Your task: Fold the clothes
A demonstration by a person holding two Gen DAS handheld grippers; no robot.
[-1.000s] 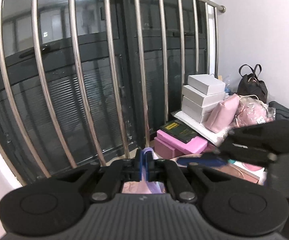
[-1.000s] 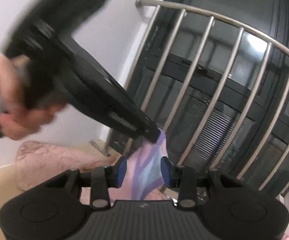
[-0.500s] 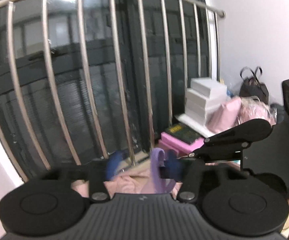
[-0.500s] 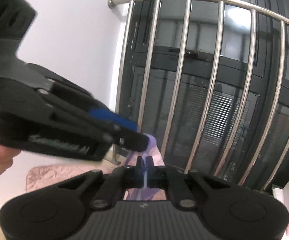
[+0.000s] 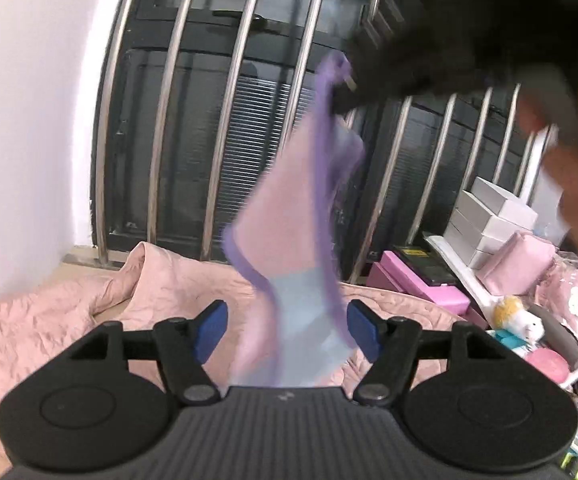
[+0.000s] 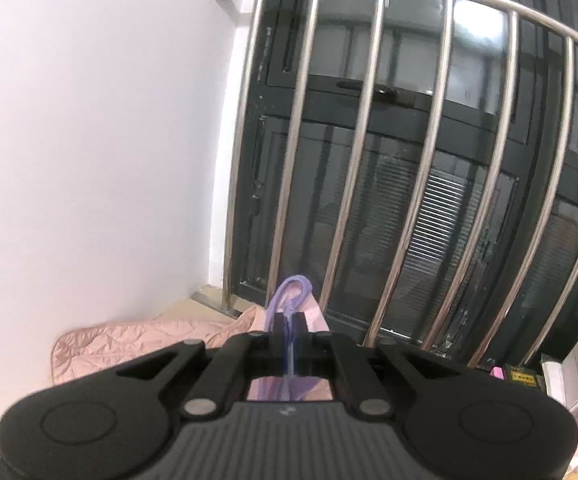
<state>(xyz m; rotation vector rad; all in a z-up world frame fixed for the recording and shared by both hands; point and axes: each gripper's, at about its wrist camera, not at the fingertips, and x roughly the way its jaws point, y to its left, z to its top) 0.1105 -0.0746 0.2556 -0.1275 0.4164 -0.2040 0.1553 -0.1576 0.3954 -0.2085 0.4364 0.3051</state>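
A small pink and pale-blue garment with purple trim (image 5: 293, 240) hangs in the air in the left wrist view. My right gripper (image 5: 343, 94), blurred at the upper right, holds its top edge. My left gripper (image 5: 287, 324) is open, its blue pads on either side of the garment's lower part without pinching it. In the right wrist view my right gripper (image 6: 289, 322) is shut on the purple trim of the garment (image 6: 291, 292), which loops up past the fingertips.
A pink quilted blanket (image 5: 69, 320) covers the bed below. Steel railing bars (image 6: 421, 200) and a dark window stand close ahead. Stacked white boxes (image 5: 489, 216), pink boxes (image 5: 417, 284) and soft toys sit at the right. A white wall (image 6: 89, 140) is on the left.
My left gripper has opened and let go of the garment. My right gripper has shut on its trim and lifted it, so it now hangs from the right gripper.
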